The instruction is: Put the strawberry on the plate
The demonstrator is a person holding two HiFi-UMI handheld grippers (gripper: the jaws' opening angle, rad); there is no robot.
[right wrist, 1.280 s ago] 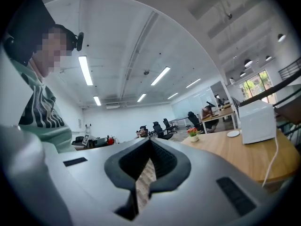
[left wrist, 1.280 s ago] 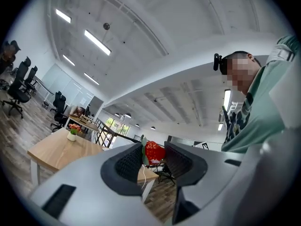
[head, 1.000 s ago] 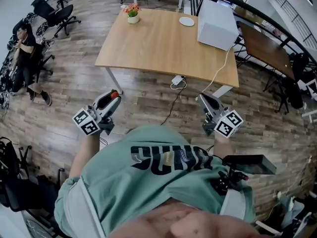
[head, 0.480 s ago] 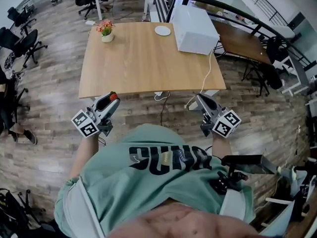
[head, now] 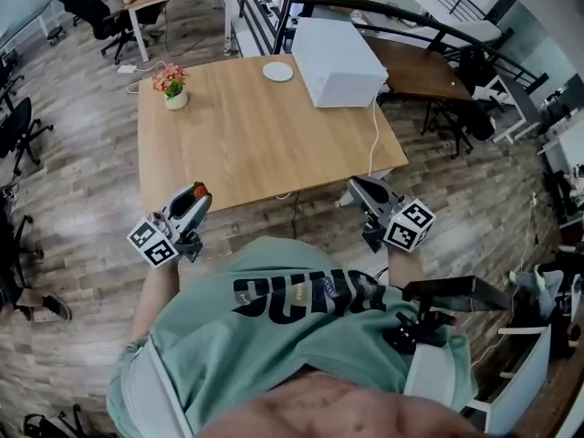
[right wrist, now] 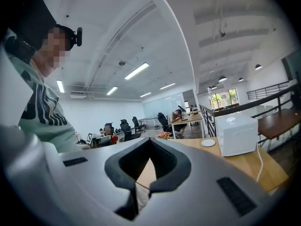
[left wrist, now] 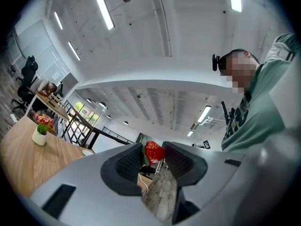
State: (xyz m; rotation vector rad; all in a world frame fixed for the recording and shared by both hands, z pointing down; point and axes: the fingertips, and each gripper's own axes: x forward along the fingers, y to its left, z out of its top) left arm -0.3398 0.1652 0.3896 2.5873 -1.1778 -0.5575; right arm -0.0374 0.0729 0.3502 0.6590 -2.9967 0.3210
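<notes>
Left gripper view shows the left gripper [left wrist: 153, 149] with its dark ribbed pads clamped on a small red strawberry with a green cap [left wrist: 154, 153], pinched between the tips and held off the surface. The right gripper [right wrist: 150, 141] has its jaws brought together at the tips with nothing between them.

From the head view, both grippers are held out in front of the person in the green shirt [head: 292, 327], the left one at the near left corner of the light wooden rectangular surface [head: 246, 144] and the right one at its near right edge. A small round white plate [head: 277, 71] lies bare at the far side of that surface, well apart from the strawberry. Just beside the plate stands a white box-shaped appliance [head: 338, 48]. A small white pot of pink and orange flowers [head: 173, 85] stands near the far left corner.
</notes>
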